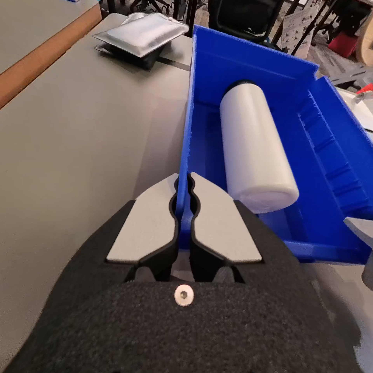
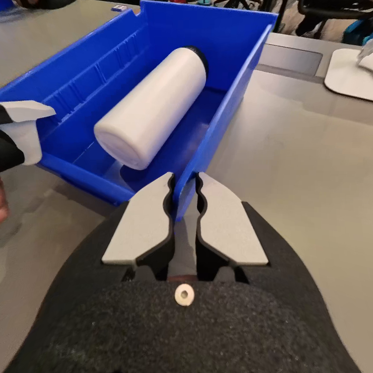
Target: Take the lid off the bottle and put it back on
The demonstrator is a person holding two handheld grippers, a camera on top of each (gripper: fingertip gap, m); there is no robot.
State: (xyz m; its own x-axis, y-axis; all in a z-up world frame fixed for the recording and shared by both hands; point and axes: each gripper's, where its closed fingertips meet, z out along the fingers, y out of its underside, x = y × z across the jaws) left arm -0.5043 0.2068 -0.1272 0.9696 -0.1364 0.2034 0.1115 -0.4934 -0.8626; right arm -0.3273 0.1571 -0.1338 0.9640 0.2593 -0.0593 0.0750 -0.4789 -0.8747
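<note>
- Bin is the landmark: a blue bin on the grey surface, with the white bottle lying on its side inside it.
- Left tongs sit at the bin's left wall near its front corner, narrow, both pads closed on that thin wall.
- Bottle's long axis runs along the bin's length: its flat base points toward both tongs, its dark lid toward the bin's far end wall.
- Right tongs straddle the bin's right wall, somewhat wider; a gap shows on the outer side, so they do not clamp it.
- Judged from this, neither tongs is clearly nearer; the lid lies farthest from both.
</note>
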